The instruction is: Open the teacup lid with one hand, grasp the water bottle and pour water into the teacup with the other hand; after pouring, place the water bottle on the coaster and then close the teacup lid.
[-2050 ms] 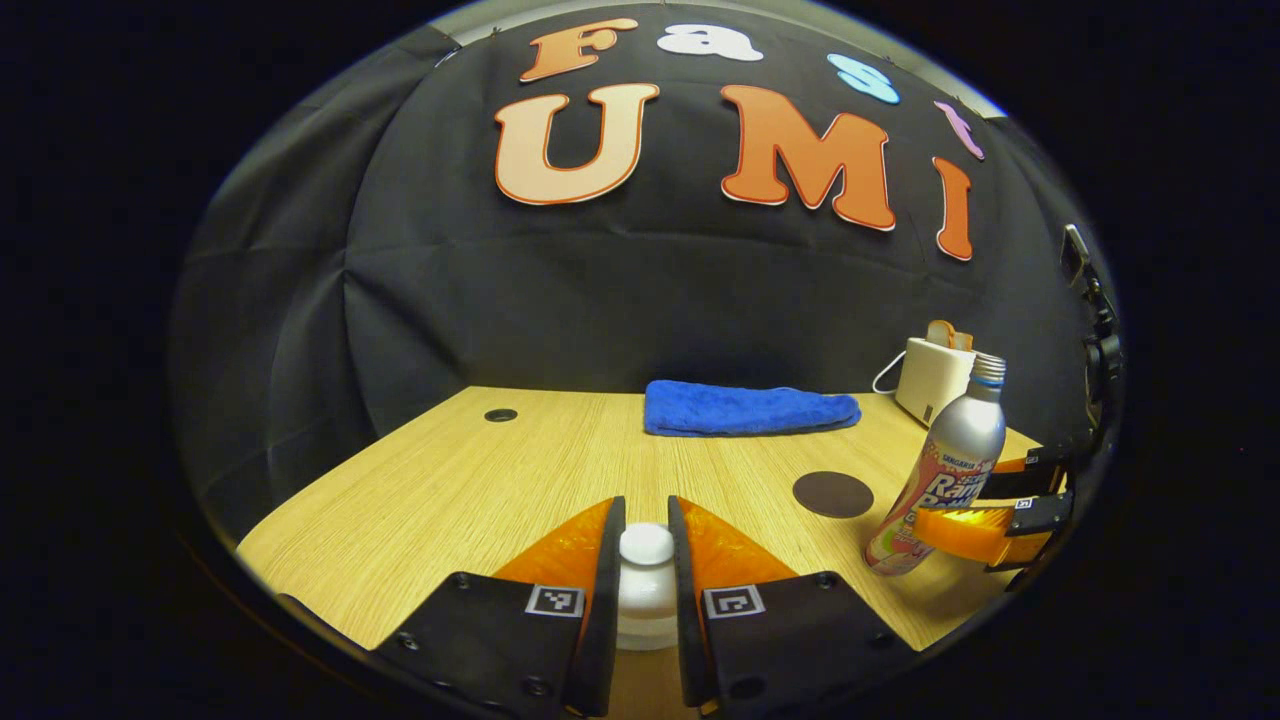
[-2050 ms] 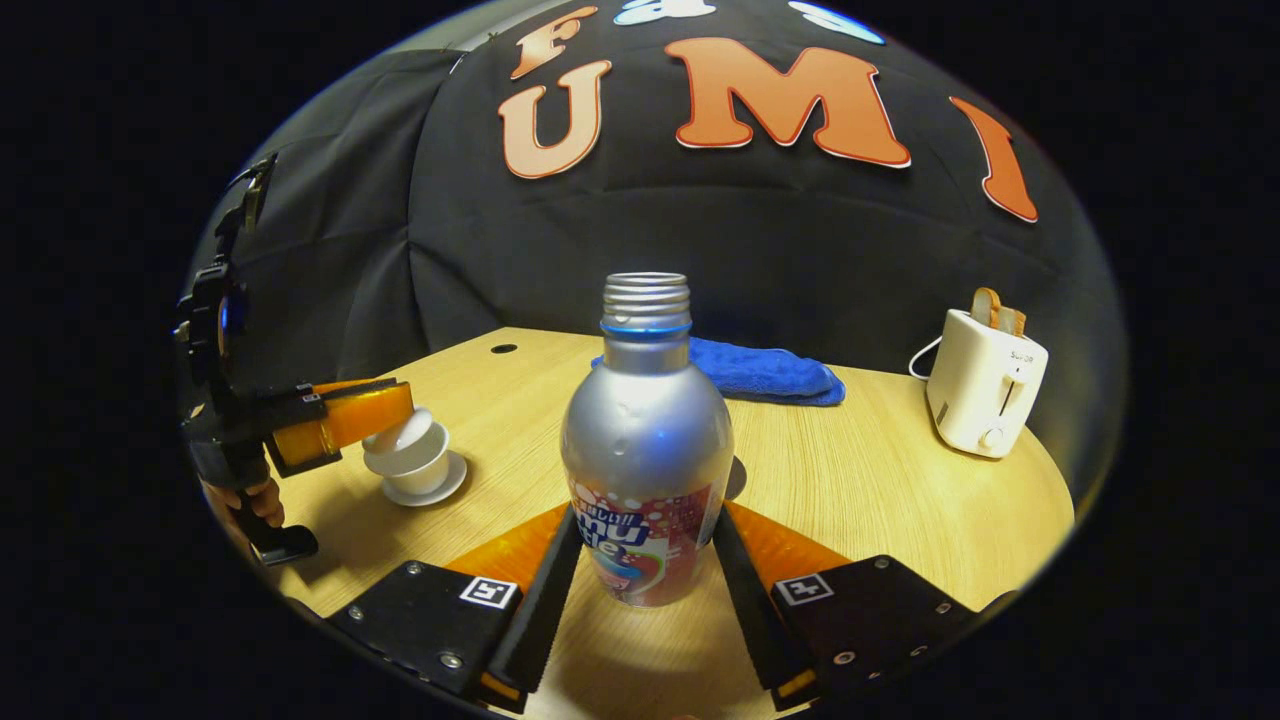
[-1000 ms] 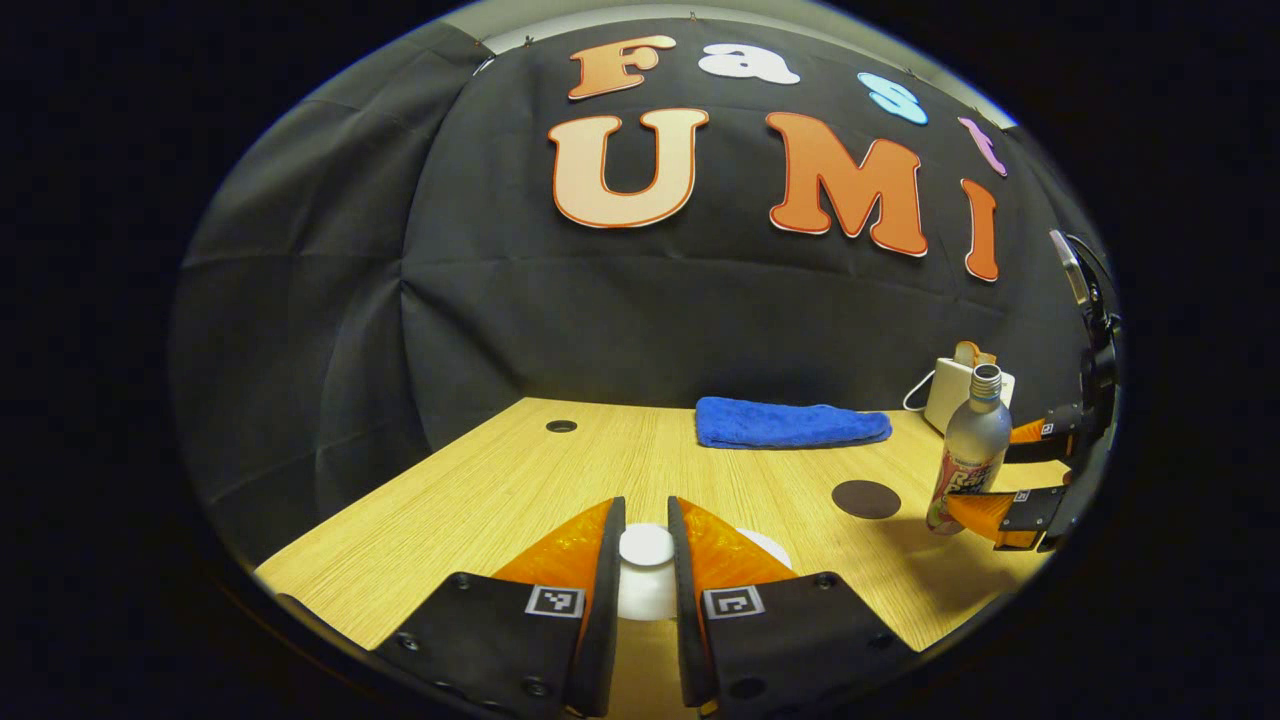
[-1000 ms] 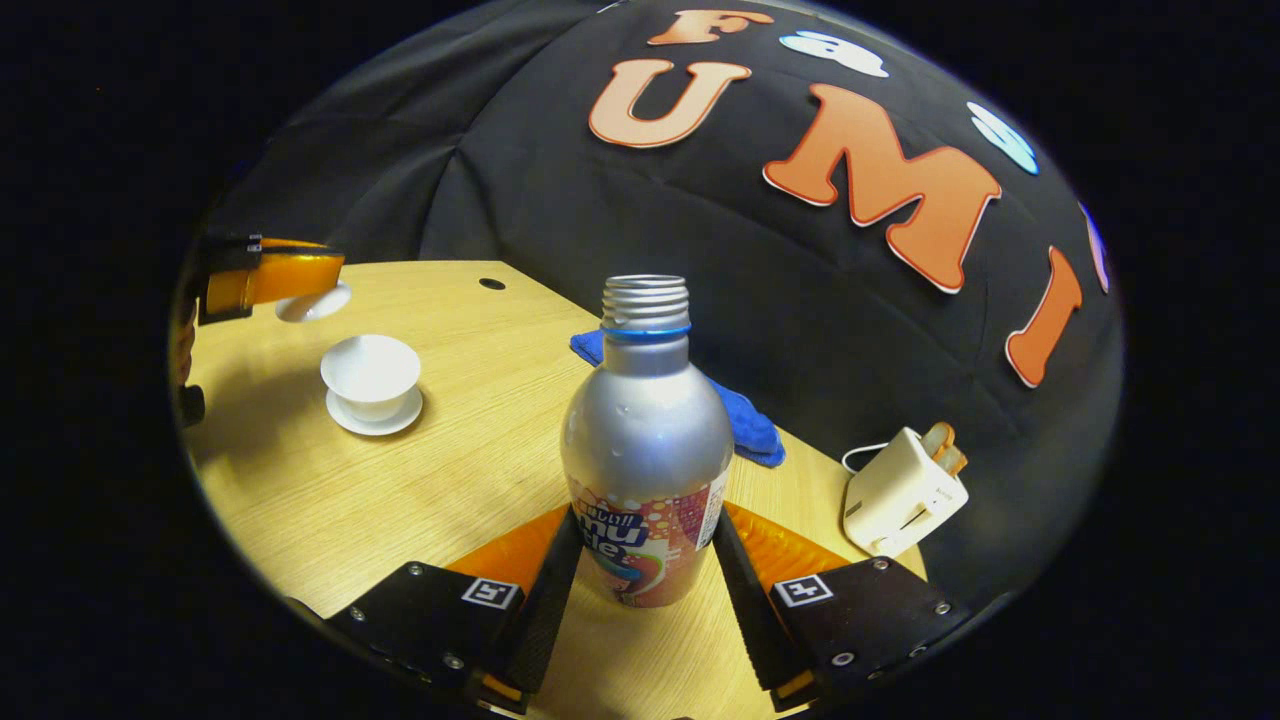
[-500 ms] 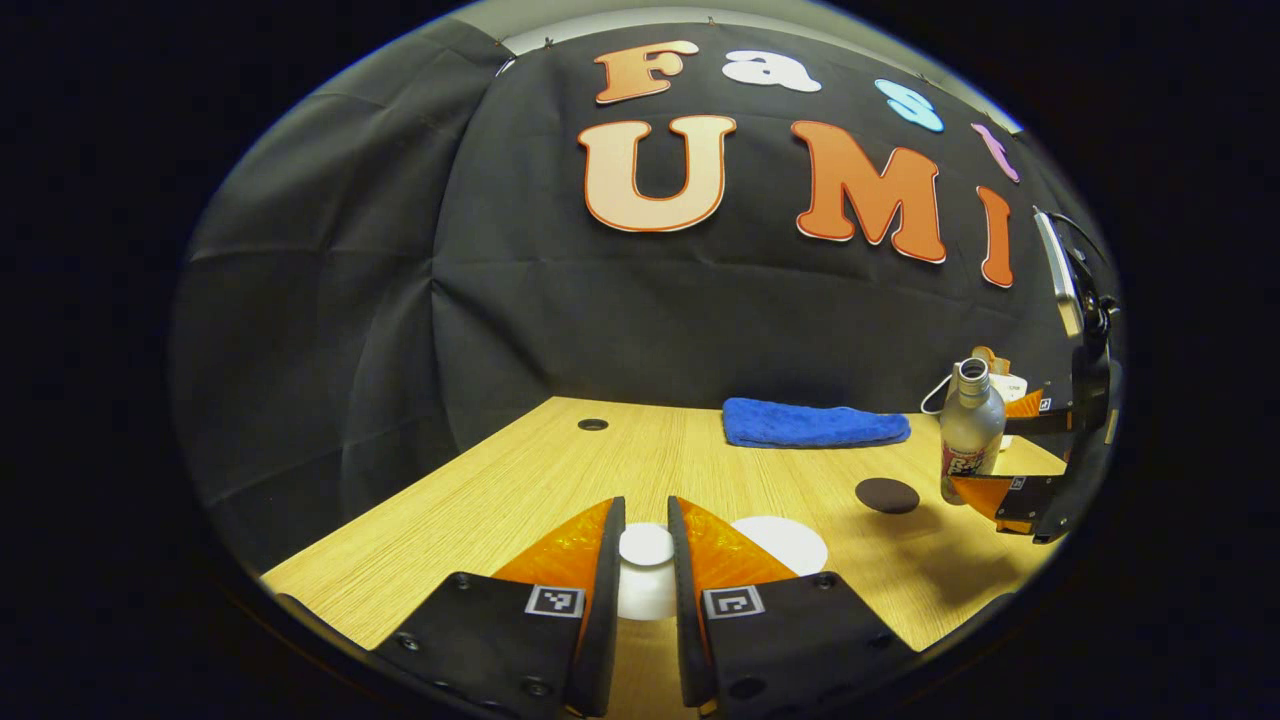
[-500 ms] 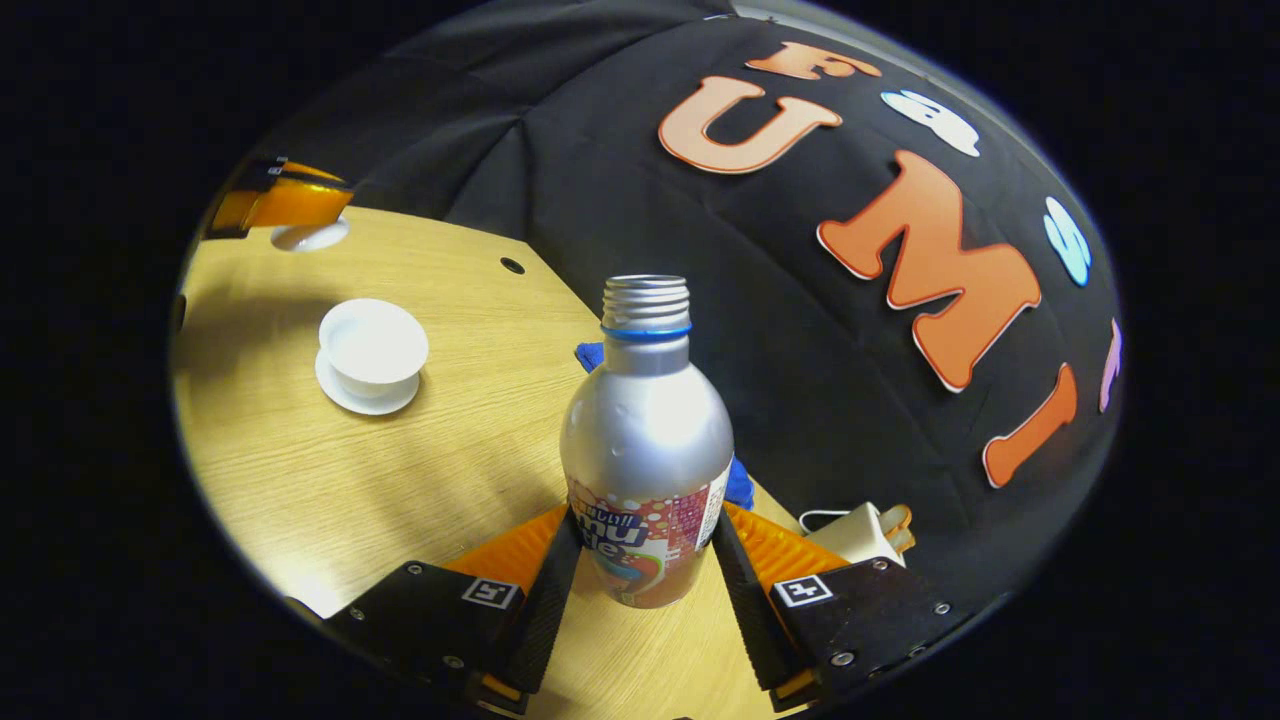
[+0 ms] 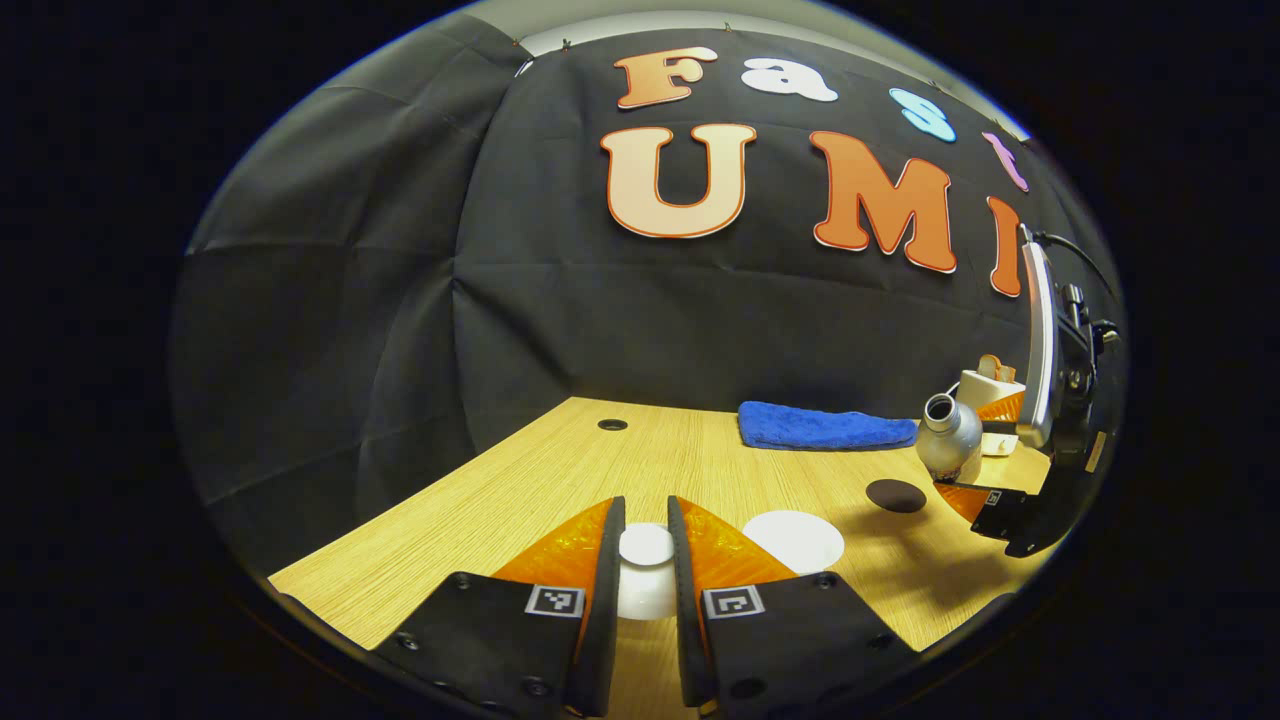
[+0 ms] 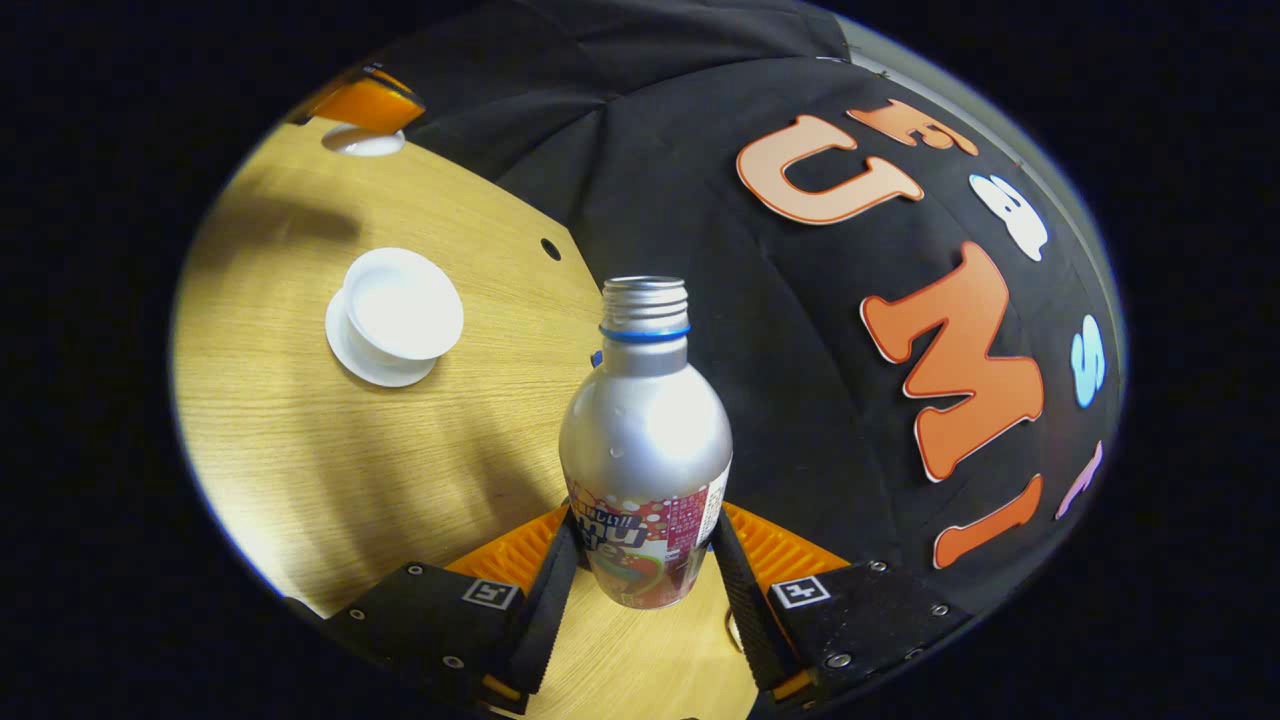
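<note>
The right gripper [image 8: 640, 585] holds the bottle [image 8: 645, 440] tight; its mouth points up the frame, while the open cup [image 8: 400, 305] sits at upper left. The left gripper [image 7: 646, 580] holds the lid [image 7: 646, 548]

Left gripper view looked low and level across the table [image 7: 560, 480] toward the wall, right gripper view was rolled, looking down, both shared the teacup [image 8: 402, 303].

A: The water bottle [image 8: 645, 420] is seen as smooth brushed metal, softly glossy; a printed label is wrapped round it.

B: The teacup [image 8: 402, 303] and lid [image 7: 646, 546] look glazed; the table [image 8: 300, 440] is matt wood-grain; the towel [image 7: 825, 427] is fluffy cloth.
</note>
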